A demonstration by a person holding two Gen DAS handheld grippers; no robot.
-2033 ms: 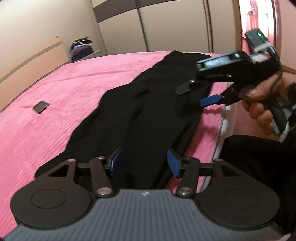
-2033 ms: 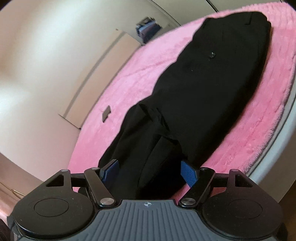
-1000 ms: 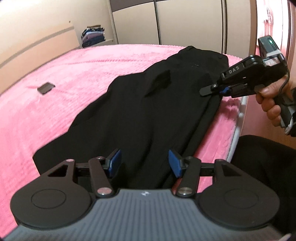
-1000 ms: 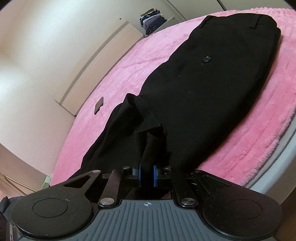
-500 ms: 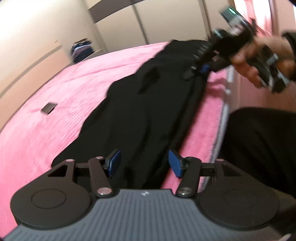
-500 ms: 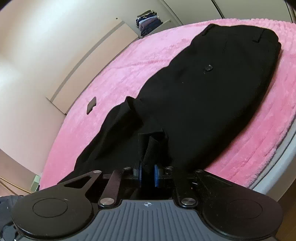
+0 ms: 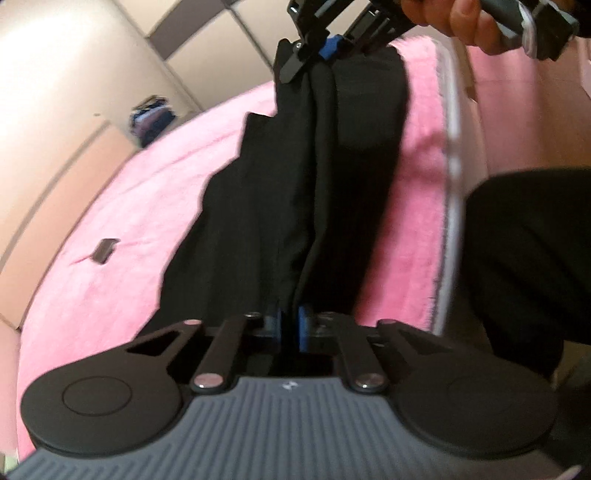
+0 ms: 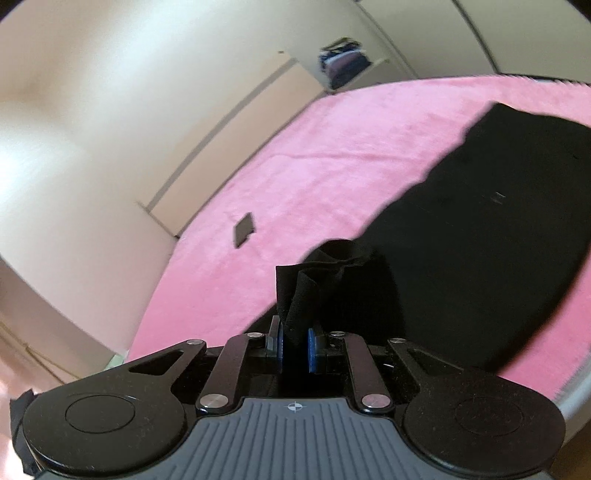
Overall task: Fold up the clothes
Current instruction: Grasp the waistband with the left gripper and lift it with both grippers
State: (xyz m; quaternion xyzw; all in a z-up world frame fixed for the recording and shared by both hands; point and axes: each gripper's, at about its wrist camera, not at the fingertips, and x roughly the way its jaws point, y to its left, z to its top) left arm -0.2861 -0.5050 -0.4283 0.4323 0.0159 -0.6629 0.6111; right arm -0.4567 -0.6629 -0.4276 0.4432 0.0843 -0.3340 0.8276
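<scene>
Black fabric of the trousers (image 7: 295, 192) fills the near field of both wrist views. Left gripper (image 7: 290, 326): blue pads drawn together, clamped on a pinched ridge of the cloth that runs away from the fingers in a taut fold. Right gripper (image 8: 294, 343): blue pads likewise closed on a bunched, upstanding wad of the same black cloth; a loose flap stands above the fingertips.

Trousers lie lengthwise on the pink bedspread (image 7: 155, 206), near the bed's edge on the person's side, with a strip of pink showing between cloth and mattress border. In the right wrist view the wider part of the garment (image 8: 480, 229) lies flat beyond the gripper, toward the right. In the left wrist view the right gripper (image 7: 328, 48) appears at the far end of the fold, held by a hand (image 7: 454, 18).

Further out: a small dark flat object (image 8: 243, 233) lies on the bedspread, well apart from the trousers. Farthest: a stack of folded clothes (image 8: 341, 62) on a shelf by the wall. Both views motion-blurred.
</scene>
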